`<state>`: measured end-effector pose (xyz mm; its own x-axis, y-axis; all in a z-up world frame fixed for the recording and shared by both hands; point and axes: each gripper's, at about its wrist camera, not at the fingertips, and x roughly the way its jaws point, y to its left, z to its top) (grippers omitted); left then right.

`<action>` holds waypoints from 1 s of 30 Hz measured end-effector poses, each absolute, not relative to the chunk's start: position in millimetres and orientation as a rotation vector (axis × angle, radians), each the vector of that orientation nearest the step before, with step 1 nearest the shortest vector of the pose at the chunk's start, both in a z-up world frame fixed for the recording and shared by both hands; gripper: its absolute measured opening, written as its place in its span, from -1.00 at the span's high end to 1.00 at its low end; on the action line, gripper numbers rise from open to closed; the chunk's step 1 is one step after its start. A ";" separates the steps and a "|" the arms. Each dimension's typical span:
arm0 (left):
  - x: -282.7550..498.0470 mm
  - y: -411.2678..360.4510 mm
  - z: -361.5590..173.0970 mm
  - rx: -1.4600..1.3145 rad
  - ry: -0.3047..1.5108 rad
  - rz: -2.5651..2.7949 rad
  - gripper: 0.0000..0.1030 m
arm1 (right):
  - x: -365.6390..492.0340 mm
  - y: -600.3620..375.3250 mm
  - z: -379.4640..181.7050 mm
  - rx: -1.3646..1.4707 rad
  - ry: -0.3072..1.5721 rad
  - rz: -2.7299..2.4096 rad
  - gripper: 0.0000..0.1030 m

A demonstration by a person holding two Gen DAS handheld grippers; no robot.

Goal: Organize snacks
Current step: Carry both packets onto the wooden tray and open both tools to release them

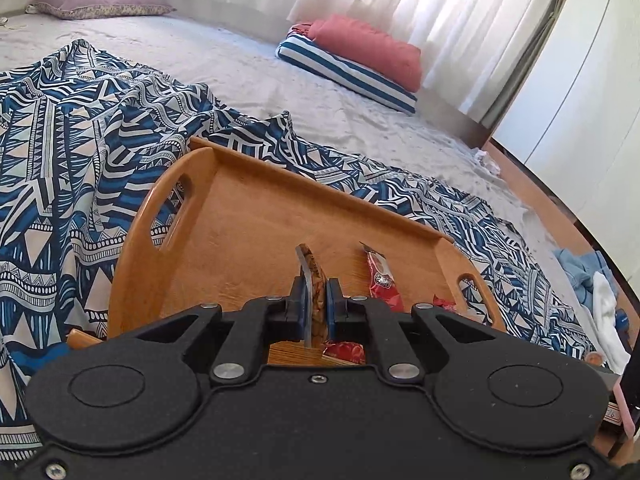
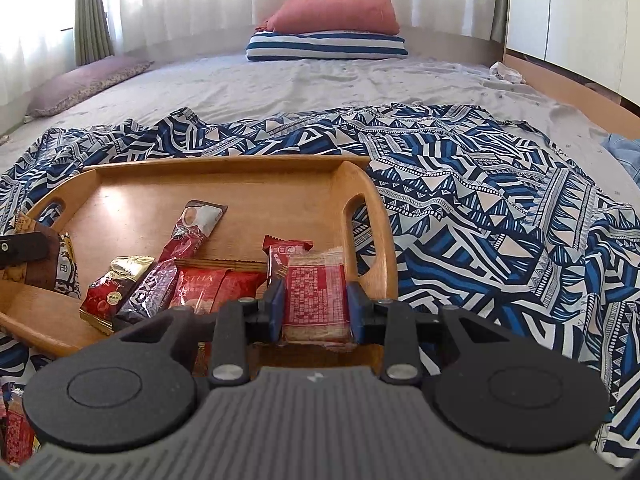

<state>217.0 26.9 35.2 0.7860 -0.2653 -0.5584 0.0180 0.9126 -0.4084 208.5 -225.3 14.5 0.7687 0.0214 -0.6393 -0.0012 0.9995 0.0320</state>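
Left hand-held gripper [image 1: 316, 300] is clenched on a thin brown snack packet [image 1: 314, 276] held edge-on over the wooden tray [image 1: 248, 216] on the bed. Right hand-held gripper [image 2: 316, 308] is grasping a clear-wrapped red wafer pack [image 2: 316, 292] above the tray's 5 o'clock corner. Other snacks, maybe five or six, lie at 7 o'clock, including a long red sachet [image 2: 192, 232].

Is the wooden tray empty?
No, the tray has several snack packets lying in it, mostly red ones near its front edge.
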 end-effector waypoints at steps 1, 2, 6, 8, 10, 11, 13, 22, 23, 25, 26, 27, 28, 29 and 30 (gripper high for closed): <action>217.7 27.0 34.0 -0.400 0.654 -0.156 0.83 | 209.3 -224.9 14.4 0.035 0.694 0.015 0.27; 218.5 27.0 33.0 -0.401 0.657 -0.154 0.83 | 210.1 -224.8 14.3 0.040 0.694 0.018 0.27; 219.7 27.4 29.2 -0.410 0.659 -0.152 0.83 | 213.3 -225.1 13.4 0.070 0.698 0.031 0.27; 219.9 27.6 28.4 -0.413 0.659 -0.151 0.83 | 214.9 -224.6 13.0 0.078 0.697 0.034 0.27; 219.9 28.0 27.9 -0.414 0.660 -0.150 0.83 | 215.5 -224.1 12.1 0.083 0.699 0.039 0.27; 219.7 27.9 27.7 -0.414 0.660 -0.147 0.82 | 215.5 -223.8 11.7 0.086 0.698 0.037 0.26; 219.0 28.9 26.5 -0.415 0.664 -0.143 0.82 | 214.6 -224.5 12.0 0.093 0.690 0.030 0.26; 214.2 29.7 21.1 -0.396 0.681 -0.121 0.73 | 215.9 -235.1 14.1 0.136 0.666 -0.023 0.25; 214.0 29.4 21.0 -0.389 0.684 -0.115 0.71 | 216.3 -233.9 13.9 0.131 0.667 -0.023 0.25; 213.6 28.3 20.5 -0.372 0.688 -0.102 0.63 | 216.6 -231.9 12.6 0.128 0.673 -0.019 0.24; 213.2 28.3 20.3 -0.365 0.688 -0.096 0.61 | 216.5 -231.4 12.1 0.129 0.674 -0.018 0.24; 212.7 28.3 20.3 -0.362 0.688 -0.091 0.60 | 216.3 -231.0 11.7 0.130 0.675 -0.017 0.23; 212.4 29.0 20.4 -0.360 0.689 -0.090 0.59 | 216.4 -230.6 11.5 0.132 0.675 -0.017 0.22; 211.9 29.1 20.6 -0.357 0.690 -0.087 0.57 | 216.0 -230.2 11.5 0.134 0.675 -0.015 0.21; 211.4 29.3 21.0 -0.352 0.691 -0.084 0.54 | 215.6 -230.2 11.6 0.136 0.674 -0.014 0.18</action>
<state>211.4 29.3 21.0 0.7699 -0.1913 -0.6089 -0.0400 0.9377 -0.3451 215.6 -230.2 11.6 0.7813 0.0309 -0.6233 0.0571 0.9911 0.1207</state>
